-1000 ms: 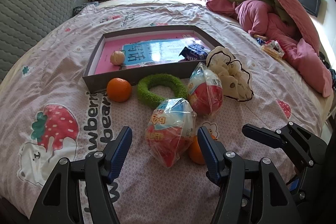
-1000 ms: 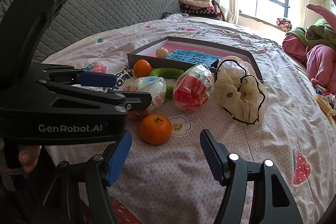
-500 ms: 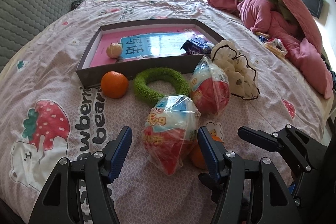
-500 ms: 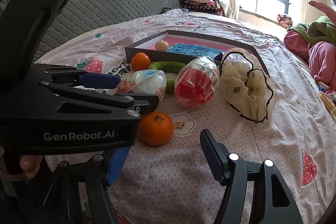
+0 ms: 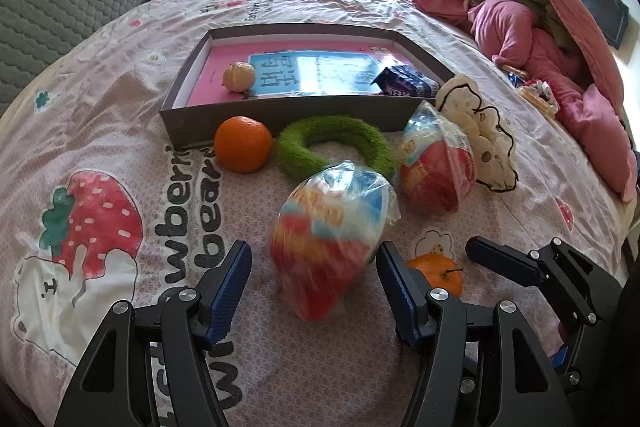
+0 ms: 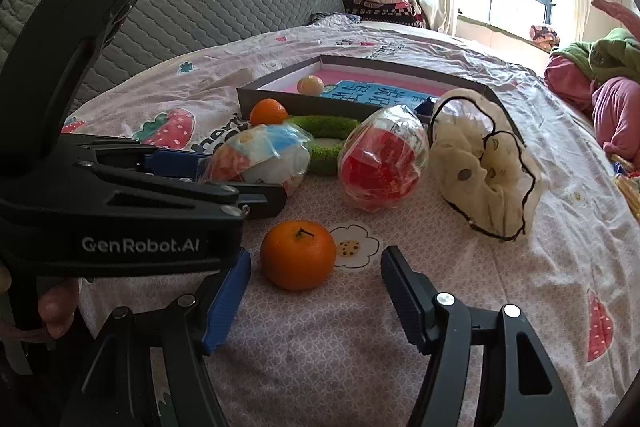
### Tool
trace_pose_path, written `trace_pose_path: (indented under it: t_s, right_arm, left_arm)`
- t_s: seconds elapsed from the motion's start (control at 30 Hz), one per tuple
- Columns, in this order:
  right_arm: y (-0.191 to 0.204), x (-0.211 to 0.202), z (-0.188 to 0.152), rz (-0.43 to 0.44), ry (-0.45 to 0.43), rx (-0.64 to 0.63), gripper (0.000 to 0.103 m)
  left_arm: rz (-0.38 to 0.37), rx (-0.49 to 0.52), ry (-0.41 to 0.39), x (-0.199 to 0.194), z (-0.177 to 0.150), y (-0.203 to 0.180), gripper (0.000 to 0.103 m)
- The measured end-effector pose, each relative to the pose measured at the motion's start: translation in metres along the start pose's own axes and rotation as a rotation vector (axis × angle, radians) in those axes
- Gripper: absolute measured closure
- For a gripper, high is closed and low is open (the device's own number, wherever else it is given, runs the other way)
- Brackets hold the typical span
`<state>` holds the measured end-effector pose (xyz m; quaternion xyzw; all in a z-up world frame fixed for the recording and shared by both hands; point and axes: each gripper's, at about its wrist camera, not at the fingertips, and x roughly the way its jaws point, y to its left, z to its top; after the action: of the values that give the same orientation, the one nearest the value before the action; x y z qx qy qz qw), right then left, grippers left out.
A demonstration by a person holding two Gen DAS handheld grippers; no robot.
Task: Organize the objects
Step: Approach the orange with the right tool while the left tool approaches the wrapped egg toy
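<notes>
Both my grippers wide over the strawberry-print bedspread (image 5: 120, 115).

My left gripper (image 5: 314, 279) stands spread around the plastic-wrapped red, white and blue egg-shaped toy (image 5: 332, 235), pads apart from it. My right gripper (image 6: 316, 285) gapes empty just short of the small orange tangerine (image 6: 298, 254). Beyond lie a second wrapped red egg toy (image 5: 438, 167), a fuzzy green ring (image 5: 334, 145), another round orange fruit (image 5: 243, 144) and a cream ruffled scrunchie (image 5: 480, 131), all beside the shallow grey cardboard tray (image 5: 288, 113).

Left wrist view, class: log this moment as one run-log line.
left gripper: jaws open around bagged toy | right gripper: jaws open before orange | box: beyond
</notes>
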<state>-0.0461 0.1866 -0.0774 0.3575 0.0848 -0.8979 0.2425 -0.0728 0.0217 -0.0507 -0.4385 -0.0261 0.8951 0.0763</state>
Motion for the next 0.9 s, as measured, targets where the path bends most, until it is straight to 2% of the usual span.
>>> trace_pose_path:
  t_s: [0.17, 0.33, 0.7, 0.8, 0.9]
  right_arm:
    - [-0.002, 0.001, 0.001, 0.019, -0.010, 0.021, 0.037]
    - [-0.004, 0.003, 0.001, 0.039, -0.011, 0.039, 0.045]
    - [0.002, 0.006, 0.001, 0.065, -0.019, 0.020, 0.053]
    - [-0.001, 0.008, 0.002, 0.085, -0.019, 0.038, 0.061]
    - [-0.003, 0.010, 0.002, 0.092, -0.014, 0.054, 0.064]
  left_arm:
    - [-0.005, -0.019, -0.010, 0.000, 0.003, 0.007, 0.037]
    - [-0.011, -0.035, -0.008, 0.001, 0.003, 0.012, 0.037]
    - [-0.017, -0.050, -0.007, 0.005, 0.004, 0.014, 0.037]
    - [-0.018, -0.055, -0.008, 0.005, 0.004, 0.015, 0.037]
    - [-0.019, -0.058, -0.008, 0.007, 0.006, 0.015, 0.037]
